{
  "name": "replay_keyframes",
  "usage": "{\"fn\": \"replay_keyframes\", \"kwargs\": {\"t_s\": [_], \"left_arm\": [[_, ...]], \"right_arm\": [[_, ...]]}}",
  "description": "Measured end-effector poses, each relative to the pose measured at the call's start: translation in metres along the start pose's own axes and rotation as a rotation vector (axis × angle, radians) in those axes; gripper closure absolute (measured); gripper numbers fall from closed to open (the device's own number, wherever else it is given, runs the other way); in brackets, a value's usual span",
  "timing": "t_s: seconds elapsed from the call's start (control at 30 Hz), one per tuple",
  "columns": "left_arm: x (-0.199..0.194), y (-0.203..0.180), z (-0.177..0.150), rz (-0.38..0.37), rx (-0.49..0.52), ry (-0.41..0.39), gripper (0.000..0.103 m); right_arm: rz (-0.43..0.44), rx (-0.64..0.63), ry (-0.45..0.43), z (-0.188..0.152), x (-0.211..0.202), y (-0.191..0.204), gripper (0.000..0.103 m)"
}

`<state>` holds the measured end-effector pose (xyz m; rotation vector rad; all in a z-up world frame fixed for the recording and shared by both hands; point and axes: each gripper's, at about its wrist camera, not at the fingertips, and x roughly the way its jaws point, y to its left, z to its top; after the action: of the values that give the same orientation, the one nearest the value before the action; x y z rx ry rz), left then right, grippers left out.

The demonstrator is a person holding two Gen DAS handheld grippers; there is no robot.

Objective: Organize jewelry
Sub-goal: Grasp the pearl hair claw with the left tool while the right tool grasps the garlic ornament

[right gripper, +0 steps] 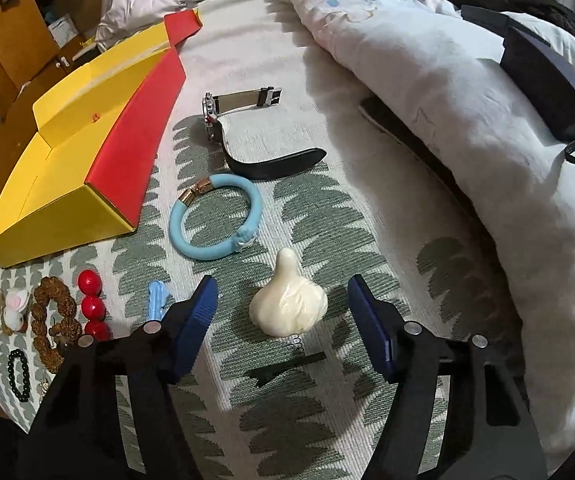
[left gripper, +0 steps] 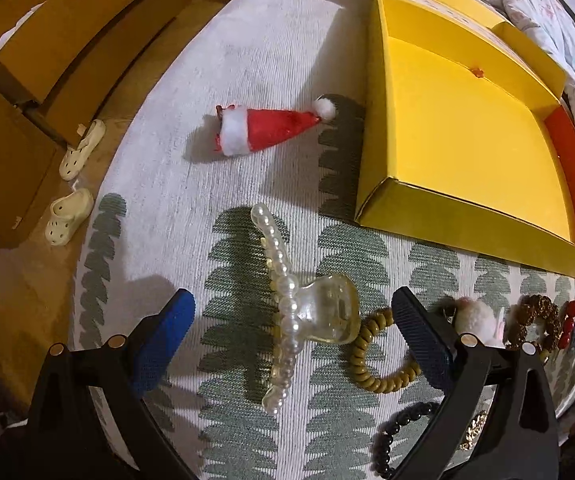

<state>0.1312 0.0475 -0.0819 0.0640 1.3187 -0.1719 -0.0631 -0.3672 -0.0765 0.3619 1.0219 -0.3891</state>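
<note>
Between the blue-padded fingers of the left gripper [left gripper: 293,322] lies a pearl hair claw [left gripper: 287,312], flat on the patterned bedspread [left gripper: 247,60]; the jaws stand wide apart and neither pad touches the claw, which sits nearer the right-hand finger. Just beside that finger rests an olive coil hair tie [left gripper: 371,354], partly under the finger in the left wrist view, and below it a black bead bracelet [left gripper: 395,432]. Farther off, beyond the claw, a small Santa hat [left gripper: 271,128] lies on its side near the wall of the open yellow box [left gripper: 375,128], whose floor is bare apart from a small orange speck.

Right wrist view: the right gripper [right gripper: 283,312] is partly open and holds nothing. A cream garlic-shaped ornament [right gripper: 287,304] sits on the bedspread between its fingers, clear of both pads, with a thin spring and a black hair clip [right gripper: 287,366] just below it. Ahead of the fingertips lies a light-blue bangle [right gripper: 215,216], and beyond that a wristwatch [right gripper: 243,132] with its strap undone. To the left, near the box, are red beads [right gripper: 92,304], a brown beaded wreath piece [right gripper: 53,316] and a small blue clip [right gripper: 157,300]. A white duvet [right gripper: 447,100] is bunched along the right side.
</note>
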Motion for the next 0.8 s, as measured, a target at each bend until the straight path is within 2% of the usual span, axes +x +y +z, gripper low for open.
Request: {"fn": "replay_keyframes", "kwargs": {"t_s": [0.13,0.27,0.4,0.57,0.67,0.77,0.8], "left_arm": [[0.008,0.000,0.004,0.020,-0.007,0.009,0.006],[0.015,0.004,0.004,0.033,-0.016,0.030,0.008],[0.019,0.008,0.003,0.047,-0.023,0.042,0.022],[0.020,0.011,0.002,0.064,-0.028,0.035,0.030],[0.017,0.009,0.000,0.068,-0.029,0.025,0.041],[0.014,0.007,-0.001,0.053,-0.034,0.022,0.059],[0.014,0.009,-0.002,0.046,-0.040,0.021,0.060]], "right_arm": [[-0.005,-0.006,0.010,-0.001,0.003,0.001,0.040],[-0.010,-0.003,0.016,-0.002,0.005,-0.002,0.051],[-0.012,-0.003,0.023,-0.002,0.007,-0.003,0.057],[-0.008,0.003,0.023,-0.001,0.009,-0.005,0.062],[-0.003,0.003,0.021,-0.002,0.008,-0.004,0.066],[0.001,0.008,0.018,-0.002,0.008,-0.005,0.067],[0.004,0.012,0.018,-0.002,0.008,-0.005,0.067]]}}
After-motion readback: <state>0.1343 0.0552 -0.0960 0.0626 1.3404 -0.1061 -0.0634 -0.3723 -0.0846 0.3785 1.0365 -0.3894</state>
